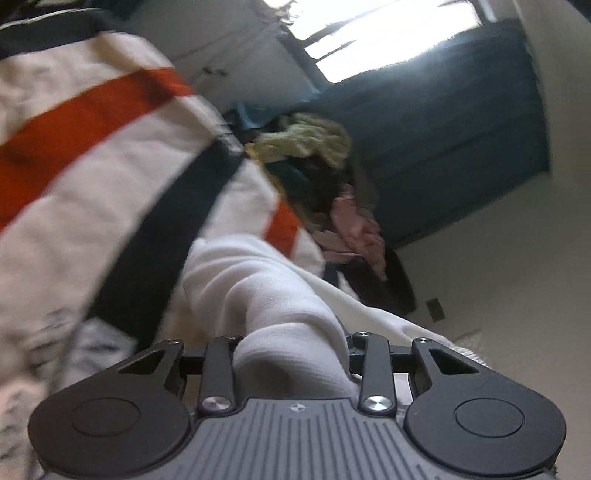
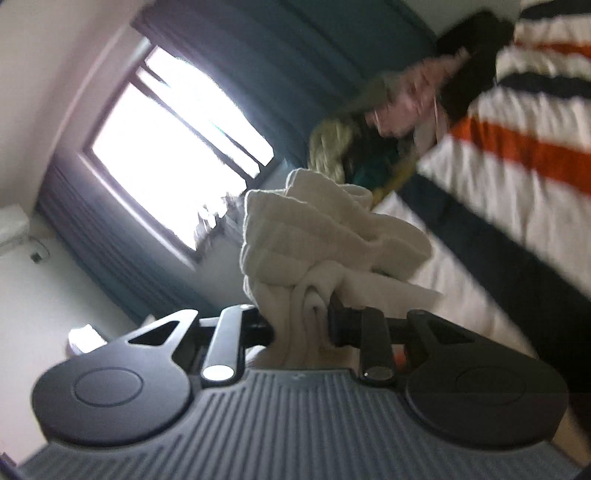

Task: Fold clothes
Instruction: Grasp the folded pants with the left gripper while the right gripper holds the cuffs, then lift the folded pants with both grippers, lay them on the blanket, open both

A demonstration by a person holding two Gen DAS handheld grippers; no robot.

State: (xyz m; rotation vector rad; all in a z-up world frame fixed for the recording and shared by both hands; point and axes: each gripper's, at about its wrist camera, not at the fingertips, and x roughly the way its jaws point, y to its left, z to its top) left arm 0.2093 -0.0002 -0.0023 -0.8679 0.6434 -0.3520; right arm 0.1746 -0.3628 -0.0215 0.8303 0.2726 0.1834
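Left wrist view, left to right. Striped garment (image 1: pixel 110 155) fills the left half: white ground, orange and dark navy bands, blurred, raised off any surface. White ribbed cuff of the same garment runs down the centre into the left gripper (image 1: pixel 291 354). Tongs pinching that cuff; fabric bunched between them and hiding the fingertips. Pile of mixed clothes (image 1: pixel 325 177) behind the garment: yellow-green knit on top, teal and dark pieces in the middle, pink piece at its lower right. Bright window (image 1: pixel 388 33) at the top edge. Teal curtain (image 1: pixel 461 129) to the right of the pile. Pale wall with a small dark outlet (image 1: pixel 435 309) at the right.

Right wrist view, left to right. Wall-mounted white unit (image 2: pixel 13 230) at the far left edge. Window (image 2: pixel 177 147) and curtain (image 2: pixel 110 266) beside it. Right gripper (image 2: pixel 301 325) at lower centre, tongs pressed on a wad of white ribbed fabric, which bulges above and below them. Pile of clothes (image 2: pixel 369 147) above and behind the wad. Striped garment (image 2: pixel 517 155) across the upper right corner, stretched away from the gripper. Support beneath the pile not discernible in either view.
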